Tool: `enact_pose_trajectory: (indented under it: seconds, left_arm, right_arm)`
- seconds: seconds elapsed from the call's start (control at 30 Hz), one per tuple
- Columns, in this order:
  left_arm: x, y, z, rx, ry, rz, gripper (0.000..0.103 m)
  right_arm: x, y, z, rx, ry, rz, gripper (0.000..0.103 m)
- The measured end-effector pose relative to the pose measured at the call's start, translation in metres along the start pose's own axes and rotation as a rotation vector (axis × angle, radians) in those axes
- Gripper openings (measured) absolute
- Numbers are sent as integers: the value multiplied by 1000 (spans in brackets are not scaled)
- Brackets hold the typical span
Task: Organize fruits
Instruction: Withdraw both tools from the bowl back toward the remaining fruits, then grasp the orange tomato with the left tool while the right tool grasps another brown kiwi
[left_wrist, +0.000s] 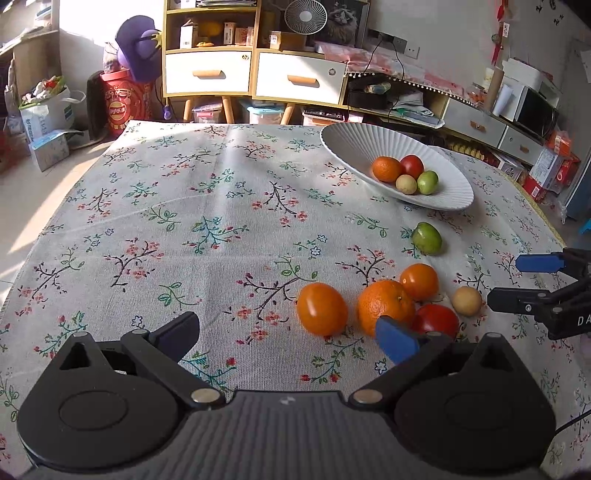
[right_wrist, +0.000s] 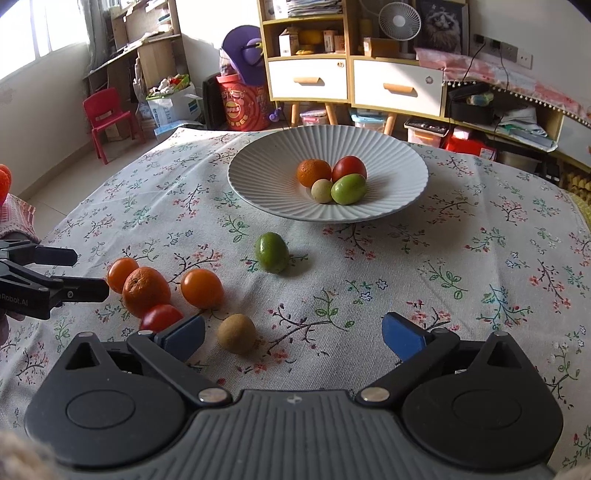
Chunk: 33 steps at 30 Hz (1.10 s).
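On the floral tablecloth lie a smooth orange fruit, a mandarin, a smaller orange fruit, a red tomato, a beige fruit and a green fruit. My left gripper is open, low over the cloth, with the smooth orange fruit just ahead between its fingers, untouched. My right gripper is open too, and the beige fruit lies ahead near its left finger. The white ribbed plate beyond holds a mandarin, a red tomato, a green fruit and a pale fruit.
The two grippers stand close side by side, each showing at the edge of the other's view. A yellow cabinet with drawers, a low shelf, a red chair and boxes stand past the table's far edge.
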<state>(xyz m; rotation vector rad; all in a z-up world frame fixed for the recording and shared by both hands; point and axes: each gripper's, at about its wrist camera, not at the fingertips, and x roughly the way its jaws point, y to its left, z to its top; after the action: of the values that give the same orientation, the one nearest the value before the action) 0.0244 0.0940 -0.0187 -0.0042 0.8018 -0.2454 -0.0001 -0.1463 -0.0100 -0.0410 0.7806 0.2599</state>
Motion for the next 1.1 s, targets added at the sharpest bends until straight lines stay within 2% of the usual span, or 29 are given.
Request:
enact_pose_trajectory:
  seconds: [0.23,0.53,0.67,0.87,1.1]
  left_arm:
    - [7,3,-7,-12,26,-27,96]
    - [16,-4,-17,76,-20,-14,95]
    - [19,-8,-17,109,-39,-2,90]
    - [19,-9,-15,112,-64,1,77]
    - [19,-7,-12,104,-79,-19,62]
  right_arm:
    - [6,6,-8,-37,16,4,102]
    - [10,13,-13,-70,23,12,100]
    - [11,14,-16,-90,8,-1,97]
    - [7,20,-18,-121,-13,3,85]
    - [4,26,-17,-152,-25,22,66]
